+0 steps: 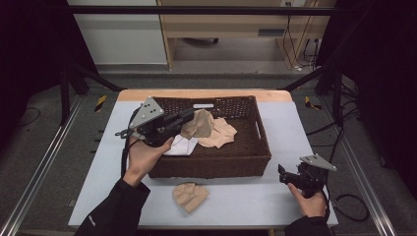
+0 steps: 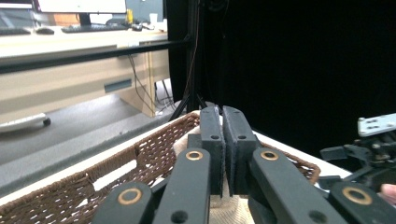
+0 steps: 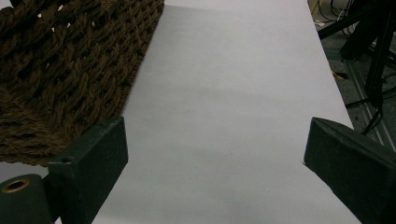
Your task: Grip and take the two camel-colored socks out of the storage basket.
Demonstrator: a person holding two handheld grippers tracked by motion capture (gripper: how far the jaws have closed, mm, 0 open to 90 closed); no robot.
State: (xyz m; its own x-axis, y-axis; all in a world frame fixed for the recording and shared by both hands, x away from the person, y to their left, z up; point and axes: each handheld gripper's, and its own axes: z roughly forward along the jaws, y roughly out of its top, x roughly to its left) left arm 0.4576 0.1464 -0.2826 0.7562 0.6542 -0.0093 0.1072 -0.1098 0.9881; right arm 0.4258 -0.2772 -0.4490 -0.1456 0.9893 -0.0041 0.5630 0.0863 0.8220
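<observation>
A brown wicker basket [image 1: 251, 147] stands mid-table. My left gripper [image 1: 191, 116] reaches over its left side, jaws shut on a bunched tan cloth [image 1: 199, 124] held up above the basket's contents. In the left gripper view the left gripper [image 2: 222, 114] has its pads pressed together, with pale cloth [image 2: 226, 211] beneath them and the basket rim [image 2: 112, 156] beyond. A peach cloth [image 1: 221, 133] and a white cloth [image 1: 180, 146] lie inside the basket. My right gripper [image 1: 282, 172] rests low at the table's front right, and in its own view the right gripper [image 3: 215, 130] is open over bare table.
Another tan cloth [image 1: 190, 195] lies on the white table [image 1: 236, 201] just in front of the basket. The basket corner [image 3: 65, 70] shows left of the right gripper's jaws. Black frame posts flank the table, and cables trail on the floor to the right.
</observation>
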